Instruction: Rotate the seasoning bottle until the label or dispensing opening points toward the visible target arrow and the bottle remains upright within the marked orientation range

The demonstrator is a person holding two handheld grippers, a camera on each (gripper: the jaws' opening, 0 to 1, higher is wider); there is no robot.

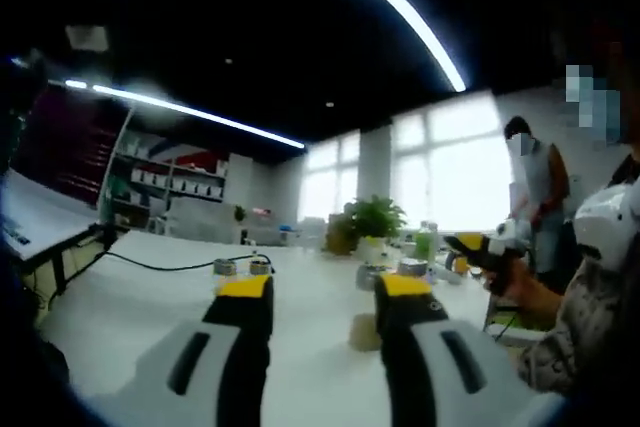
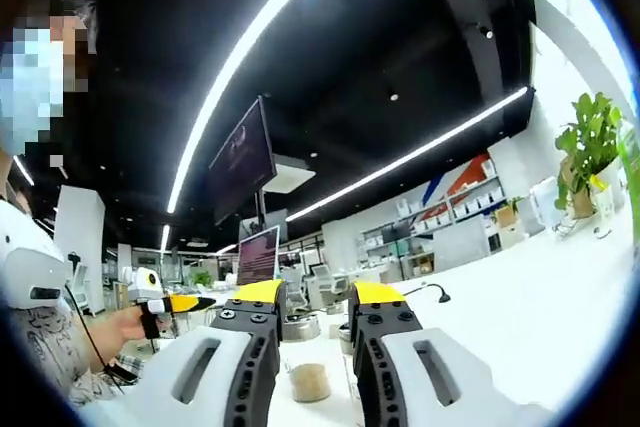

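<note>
Left gripper (image 1: 324,287): jaws spread wide, yellow tips well apart, nothing clamped.
Right gripper (image 2: 318,293): jaws also wide, yellow tips apart, nothing held between them.
Seasoning bottle (image 1: 363,332): small tan cylinder, upright on the white table (image 1: 150,317). In the left gripper view, seen through the gap between the jaws, just beside the right-hand jaw; contact cannot be told. In the right gripper view, again low in the gap, about midway and apart from both jaws.
Bottle label and opening: too blurred to tell which way either faces.
Right gripper from the left gripper view: entering from the right, above the table edge, yellow tips pointing left, gripped by a hand (image 1: 520,287); jaw gap unreadable from this angle.
Left gripper from the right gripper view: at the left side, yellow tips pointing right, held in the other hand (image 2: 128,325); jaw gap unreadable here too.
Sleeve (image 1: 575,332): patterned fabric, low on the right edge.
Table clutter: small jars (image 1: 240,267) beyond the left jaw tip, a black cable (image 1: 160,267) running left from them, a potted plant (image 1: 375,219) further back, more small containers near it.
Background: shelving (image 1: 165,182) on the far wall, bright windows (image 1: 440,182), long ceiling light strips (image 1: 400,7).
Other person (image 1: 538,182): standing near the windows, well apart from the table centre.
Hanging monitor (image 2: 240,162): dark screen below the ceiling in the right gripper view.
</note>
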